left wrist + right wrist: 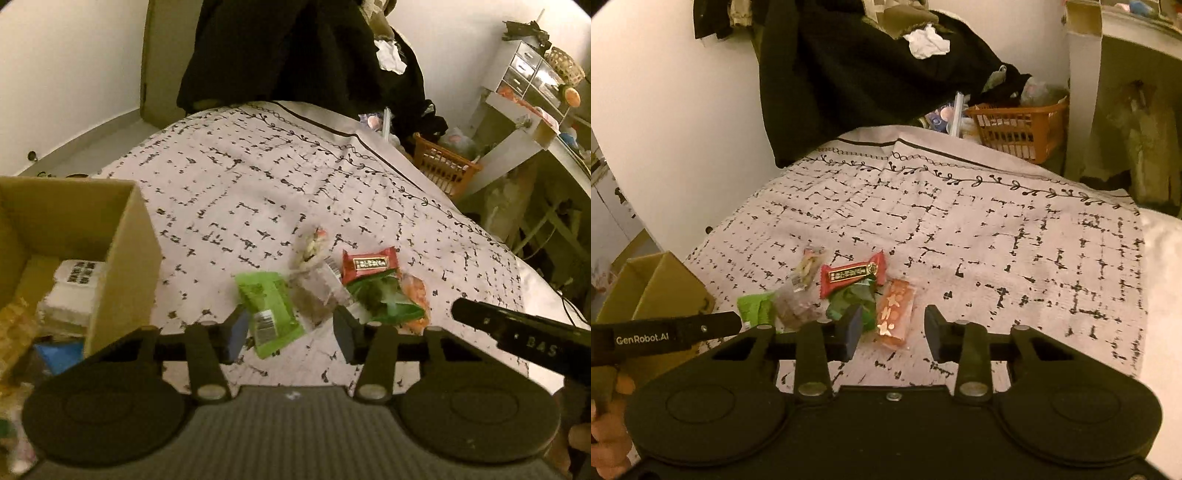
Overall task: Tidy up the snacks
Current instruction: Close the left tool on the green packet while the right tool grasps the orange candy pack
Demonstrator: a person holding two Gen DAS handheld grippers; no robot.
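From the left wrist view, the left gripper (pixel 291 328) hangs above the patterned bedspread (pixel 258 177) with its jaws apart and nothing between them. Just beyond its fingertips lies a light green snack packet (pixel 269 308), long axis running away from the camera and tilted slightly left, barcode end nearest. Beside it sit a clear pouch of brown snacks (pixel 314 295), a red wrapped bar (pixel 369 264) lying crosswise, and a dark green packet (pixel 384 297). An open cardboard box (pixel 122 258) stands at the left, already holding packets. From the right wrist view, the right gripper (pixel 892 328) is likewise spread wide and empty, over an orange snack packet (pixel 895 314) whose long axis points away from the camera.
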